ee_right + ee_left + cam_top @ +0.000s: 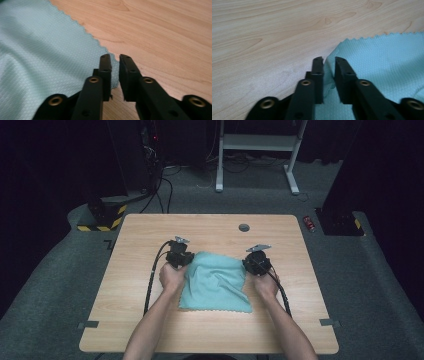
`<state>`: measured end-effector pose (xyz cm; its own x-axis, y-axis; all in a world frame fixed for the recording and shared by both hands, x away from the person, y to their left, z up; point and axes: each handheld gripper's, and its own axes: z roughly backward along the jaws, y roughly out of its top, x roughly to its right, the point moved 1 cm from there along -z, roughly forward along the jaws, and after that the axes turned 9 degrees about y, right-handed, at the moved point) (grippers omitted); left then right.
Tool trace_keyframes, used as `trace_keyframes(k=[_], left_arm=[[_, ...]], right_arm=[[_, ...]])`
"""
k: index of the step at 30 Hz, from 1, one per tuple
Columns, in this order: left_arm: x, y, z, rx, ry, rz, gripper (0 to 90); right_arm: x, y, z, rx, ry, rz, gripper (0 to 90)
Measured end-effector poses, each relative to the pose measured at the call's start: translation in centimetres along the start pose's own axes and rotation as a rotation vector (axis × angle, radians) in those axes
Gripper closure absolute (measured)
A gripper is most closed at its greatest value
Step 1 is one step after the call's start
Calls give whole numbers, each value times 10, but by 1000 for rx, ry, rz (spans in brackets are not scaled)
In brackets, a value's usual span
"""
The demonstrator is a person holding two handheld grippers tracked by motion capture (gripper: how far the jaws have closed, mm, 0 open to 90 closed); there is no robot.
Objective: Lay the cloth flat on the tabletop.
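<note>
So, big picture first: the wooden table (150,325) has a light teal cloth (215,282) lying near its middle, a bit rumpled, with the near edge flat and the far edge bunched where both grippers meet it. The left gripper (186,261) is at the far-left corner and the right gripper (250,265) at the far-right corner, each with a hand behind it. Looks to me like the step is pinching both far corners for a lift or fold, and to do that well I'd make sure each pinch sits properly inside the hem rather than on the very tip, then lift both sides together at the same height so the cloth doesn't twist or slide out of one side. Now the smaller stuff the high view can't give you: in the left gripper view the left gripper (329,59) has its jaws drawn narrow with a fold of cloth (382,65) standing up between them, so that corner looks caught. In the right gripper view the right gripper (114,58) is just as narrow, but only the scalloped corner tip of the cloth (40,55) sits in the gap, a thinner bite that I'd guess could slip.
</note>
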<state>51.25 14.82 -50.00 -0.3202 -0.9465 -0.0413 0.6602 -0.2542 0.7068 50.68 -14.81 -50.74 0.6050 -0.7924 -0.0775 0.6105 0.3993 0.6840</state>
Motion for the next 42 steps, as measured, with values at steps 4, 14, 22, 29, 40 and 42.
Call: trace_keyframes(k=[4, 14, 22, 29, 40, 42], left_arm=[[4, -4, 8, 5, 0, -46, 609], [-4, -16, 2, -7, 4, -30, 623], [2, -4, -12, -19, -4, -43, 898], [-15, -5, -12, -31, 67, 33, 898], [-26, -16, 13, 11, 32, 33, 643], [-20, -19, 20, 13, 18, 6, 613]], right_arm=[[2, -2, -5, -25, -3, -18, 710], [-4, -1, -13, -55, -16, 45, 898], [-1, 18, -8, -27, -61, 64, 900], [3, 19, -19, -48, -90, 65, 892], [-1, 10, 4, 26, -18, 23, 738], [-5, 3, 10, 24, 2, 40, 742]])
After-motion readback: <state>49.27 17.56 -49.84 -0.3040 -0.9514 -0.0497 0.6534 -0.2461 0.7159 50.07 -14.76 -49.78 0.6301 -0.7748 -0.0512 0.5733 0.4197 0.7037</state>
